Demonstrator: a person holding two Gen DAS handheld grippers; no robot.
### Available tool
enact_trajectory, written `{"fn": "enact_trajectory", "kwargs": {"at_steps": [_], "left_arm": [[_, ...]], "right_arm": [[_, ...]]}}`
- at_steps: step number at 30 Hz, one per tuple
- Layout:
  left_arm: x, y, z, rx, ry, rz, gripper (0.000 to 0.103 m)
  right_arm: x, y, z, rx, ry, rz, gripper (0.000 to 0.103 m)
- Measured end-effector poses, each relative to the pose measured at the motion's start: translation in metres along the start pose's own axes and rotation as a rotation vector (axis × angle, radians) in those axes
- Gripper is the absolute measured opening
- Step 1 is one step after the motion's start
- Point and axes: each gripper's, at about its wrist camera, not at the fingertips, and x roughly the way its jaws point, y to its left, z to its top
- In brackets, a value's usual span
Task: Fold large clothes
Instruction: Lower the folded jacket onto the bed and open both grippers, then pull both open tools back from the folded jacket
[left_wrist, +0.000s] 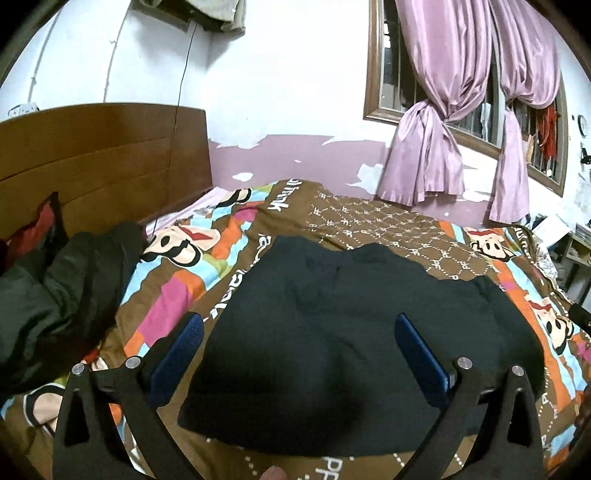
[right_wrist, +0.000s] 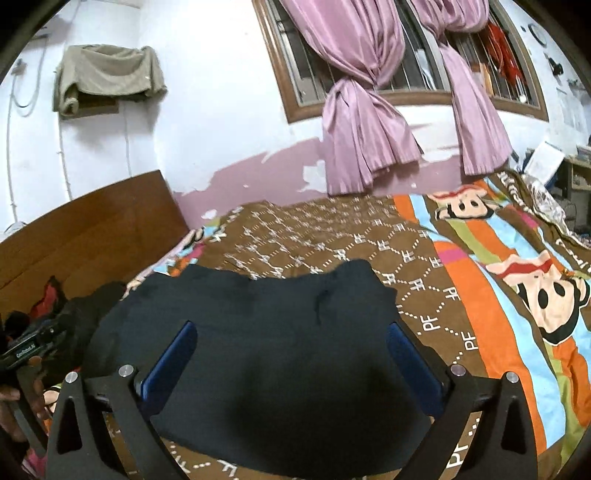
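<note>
While both sets of blue-padded jaws stand spread with nothing held, left gripper (left_wrist: 299, 325) and right gripper (right_wrist: 291, 330) hover over the dark garment (left_wrist: 351, 332), a soft folded slab on the brown cartoon-print quilt (left_wrist: 424, 225). Crumpled dark-green jacket (left_wrist: 48, 295) lies beside the wooden headboard (left_wrist: 103, 155).

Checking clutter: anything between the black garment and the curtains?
Only bare patterned bedspread between the black garment and the curtains; right wrist view shows it.

A bed (left_wrist: 388, 218) with clothes on it.
On its cartoon cover (right_wrist: 491, 295) a black garment (left_wrist: 332, 350) lies flat; a dark jacket (left_wrist: 55, 302) lies beside the headboard (left_wrist: 103, 158).
</note>
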Motion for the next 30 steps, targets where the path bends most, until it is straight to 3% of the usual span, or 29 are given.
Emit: {"fn": "enact_trajectory", "kwargs": {"at_steps": [10,19,24,30], "left_arm": [[-0.061,-0.016,-0.002,0.053,-0.081,-0.017,0.101],[-0.101,-0.017,-0.006,0.035,-0.1,-0.079,0.101],[-0.12,-0.019,-0.018,0.076,-0.162,-0.089,0.101],[-0.124,-0.015,-0.043,0.095,-0.166,-0.119,0.101]], "right_arm": [[-0.046,0.04,-0.001,-0.031,-0.072,0.055,0.103],[-0.087,0.062,-0.01,-0.023,-0.127,0.089,0.103],[-0.102,0.072,-0.024,-0.034,-0.131,0.123,0.103],[-0.111,0.086,-0.034,-0.096,-0.133,0.122,0.103]]}}
